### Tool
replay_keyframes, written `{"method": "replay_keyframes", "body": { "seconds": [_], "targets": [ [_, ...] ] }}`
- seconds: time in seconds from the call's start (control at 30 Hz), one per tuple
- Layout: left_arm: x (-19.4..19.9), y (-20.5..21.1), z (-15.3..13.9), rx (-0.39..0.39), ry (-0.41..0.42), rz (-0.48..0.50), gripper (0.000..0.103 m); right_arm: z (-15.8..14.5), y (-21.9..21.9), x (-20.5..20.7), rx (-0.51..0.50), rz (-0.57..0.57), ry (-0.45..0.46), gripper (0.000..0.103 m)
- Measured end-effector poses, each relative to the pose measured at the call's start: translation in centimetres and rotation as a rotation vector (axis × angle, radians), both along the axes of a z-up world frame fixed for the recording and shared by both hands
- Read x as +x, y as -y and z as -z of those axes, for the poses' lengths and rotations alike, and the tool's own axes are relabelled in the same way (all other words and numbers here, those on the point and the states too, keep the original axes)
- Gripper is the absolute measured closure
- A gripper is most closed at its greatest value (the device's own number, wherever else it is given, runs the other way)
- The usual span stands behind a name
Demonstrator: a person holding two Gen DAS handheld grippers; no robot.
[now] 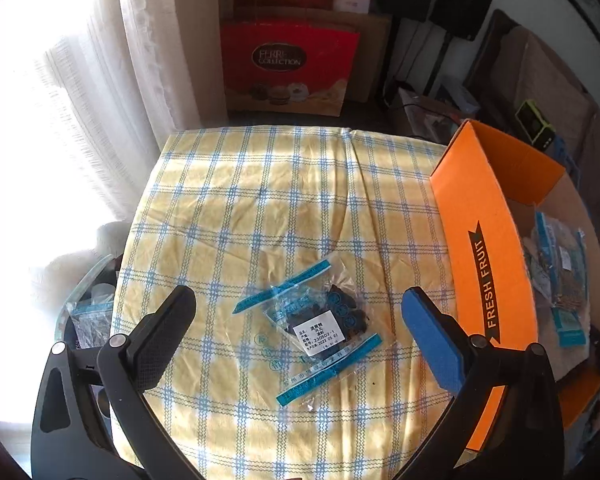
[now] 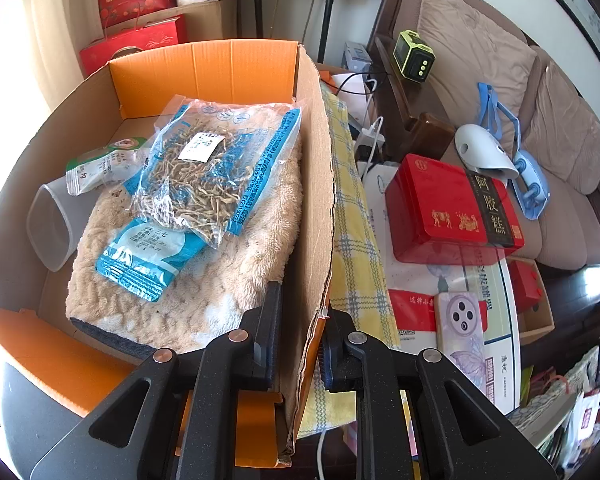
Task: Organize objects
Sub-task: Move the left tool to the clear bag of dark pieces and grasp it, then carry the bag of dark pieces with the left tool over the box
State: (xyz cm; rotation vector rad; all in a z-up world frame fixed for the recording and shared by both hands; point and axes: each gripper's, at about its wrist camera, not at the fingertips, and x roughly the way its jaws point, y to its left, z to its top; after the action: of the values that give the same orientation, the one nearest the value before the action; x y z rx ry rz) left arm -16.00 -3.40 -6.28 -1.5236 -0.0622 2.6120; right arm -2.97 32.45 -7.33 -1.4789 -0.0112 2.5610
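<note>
**Steadying the box, reaching for the packet**

Checked cloth (image 1: pixel 260 208) fills our left view: our left gripper (image 1: pixel 296 320) hangs wide above the herb packet (image 1: pixel 320 328), ready to straddle it. Right view: our right gripper (image 2: pixel 300 344) pinches the orange box (image 2: pixel 312 200) wall, likely steadying it for loading.

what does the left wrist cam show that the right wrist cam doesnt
Only the left wrist view: the open left gripper above a clear bag of dark pieces on the checked tablecloth.
Only the right wrist view: the right gripper shut on the box wall, a beige towel, a red tin and a phone.
Both: the orange cardboard box with packets inside.
</note>
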Motion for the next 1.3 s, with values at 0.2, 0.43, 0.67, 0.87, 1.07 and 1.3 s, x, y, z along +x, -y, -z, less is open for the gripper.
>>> {"method": "replay_keyframes", "body": {
  "seconds": [0.2,0.43,0.67,0.87,1.07,1.3],
  "targets": [
    [-1.3,-0.7,2.9,0.004,0.079,-0.015,0.007,0.3,-0.1,0.2,0.000,0.001,0.002,0.086],
    [-1.5,-2.2,5.1,-0.008,0.133,0.009,0.018,0.4,-0.1,0.1,-0.003,0.002,0.003,0.086],
    [-1.5,-3.4,5.9,-0.038,0.112,0.033,0.035,0.4,-0.1,0.1,-0.002,0.002,0.004,0.086],
    [-1.0,-4.0,5.6,-0.062,0.084,0.047,0.051,0.4,-0.1,0.1,-0.003,0.002,0.003,0.086],
    [-1.1,-2.8,4.7,-0.021,0.073,0.038,0.055,0.4,-0.1,0.1,-0.003,0.002,0.003,0.086],
    [-0.3,-3.0,-0.2,0.038,-0.013,0.075,0.055,0.4,-0.1,0.1,-0.002,0.002,0.004,0.086]
  ]
}}
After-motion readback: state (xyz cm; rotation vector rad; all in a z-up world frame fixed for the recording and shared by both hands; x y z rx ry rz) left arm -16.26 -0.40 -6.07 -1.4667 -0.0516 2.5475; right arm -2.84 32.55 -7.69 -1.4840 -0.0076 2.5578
